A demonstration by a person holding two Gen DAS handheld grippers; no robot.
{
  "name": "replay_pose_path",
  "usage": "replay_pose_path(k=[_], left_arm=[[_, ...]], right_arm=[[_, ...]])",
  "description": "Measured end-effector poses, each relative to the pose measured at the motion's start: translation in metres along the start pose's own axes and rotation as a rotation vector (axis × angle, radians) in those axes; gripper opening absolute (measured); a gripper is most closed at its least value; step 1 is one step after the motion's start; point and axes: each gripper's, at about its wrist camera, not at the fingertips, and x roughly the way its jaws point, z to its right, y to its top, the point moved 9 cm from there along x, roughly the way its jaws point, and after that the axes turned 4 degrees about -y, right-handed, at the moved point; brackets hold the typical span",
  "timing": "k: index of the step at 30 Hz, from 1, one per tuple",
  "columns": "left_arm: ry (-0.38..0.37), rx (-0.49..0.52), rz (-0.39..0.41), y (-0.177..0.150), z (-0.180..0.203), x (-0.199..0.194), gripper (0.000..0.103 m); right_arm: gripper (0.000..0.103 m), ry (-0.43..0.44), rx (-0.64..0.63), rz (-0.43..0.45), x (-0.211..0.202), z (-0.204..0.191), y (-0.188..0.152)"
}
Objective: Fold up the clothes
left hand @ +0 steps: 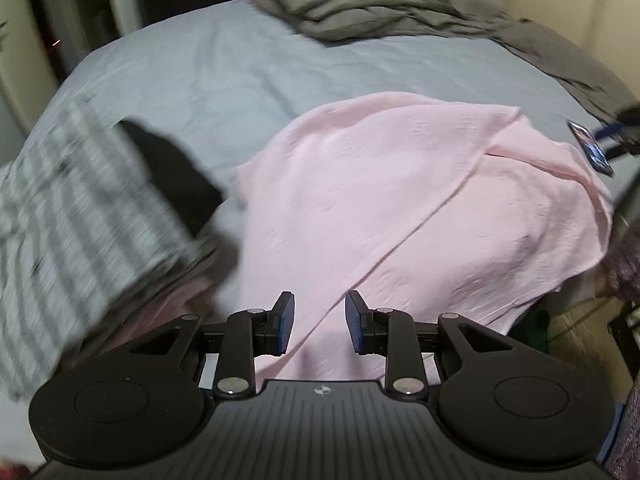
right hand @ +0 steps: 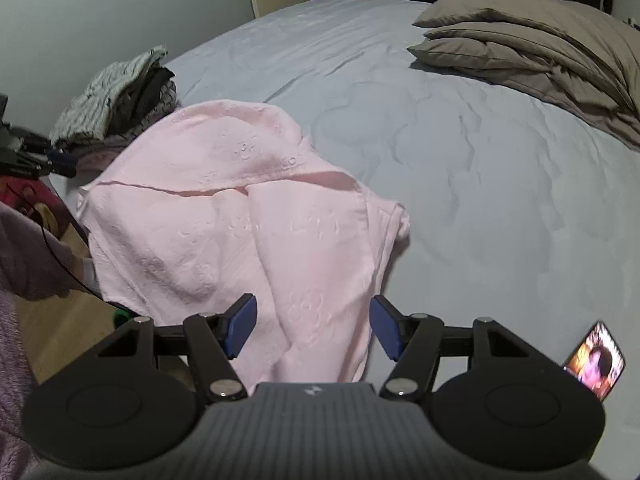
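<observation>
A pink garment (left hand: 400, 208) lies partly folded on the grey-blue bed sheet (left hand: 208, 68), near the bed's near edge; it also shows in the right wrist view (right hand: 240, 216). My left gripper (left hand: 320, 320) is open and empty, just above the garment's near part. My right gripper (right hand: 312, 328) is open and empty, with the garment's near edge below its fingers. The left gripper also shows at the left edge of the right wrist view (right hand: 60, 162).
A stack of folded clothes, a striped one on top (right hand: 112, 92), sits at the bed's left corner; it is blurred in the left wrist view (left hand: 72, 220). Brown pillows and duvet (right hand: 532, 44) lie far right. A lit phone (right hand: 596, 360) rests on the sheet.
</observation>
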Motion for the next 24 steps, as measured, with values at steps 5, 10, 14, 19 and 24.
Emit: replay_pose_path(k=[5, 10, 14, 19, 24], left_arm=[[-0.026, 0.104, -0.038, 0.018, 0.024, 0.025, 0.031], [-0.037, 0.187, -0.054, 0.032, 0.037, 0.044, 0.041], [-0.033, 0.219, -0.073, 0.041, 0.04, 0.059, 0.041], [-0.041, 0.236, -0.102, 0.045, 0.041, 0.076, 0.042], [-0.056, 0.276, -0.128, 0.041, 0.052, 0.087, 0.048]], right_arm=[[0.065, -0.009, -0.039, -0.026, 0.016, -0.005, 0.015], [0.065, -0.017, -0.067, -0.046, 0.034, -0.009, 0.031], [0.065, -0.033, -0.076, -0.058, 0.05, -0.008, 0.043], [0.065, -0.048, -0.064, -0.069, 0.063, -0.002, 0.055], [0.065, -0.06, -0.042, -0.084, 0.074, 0.003, 0.06]])
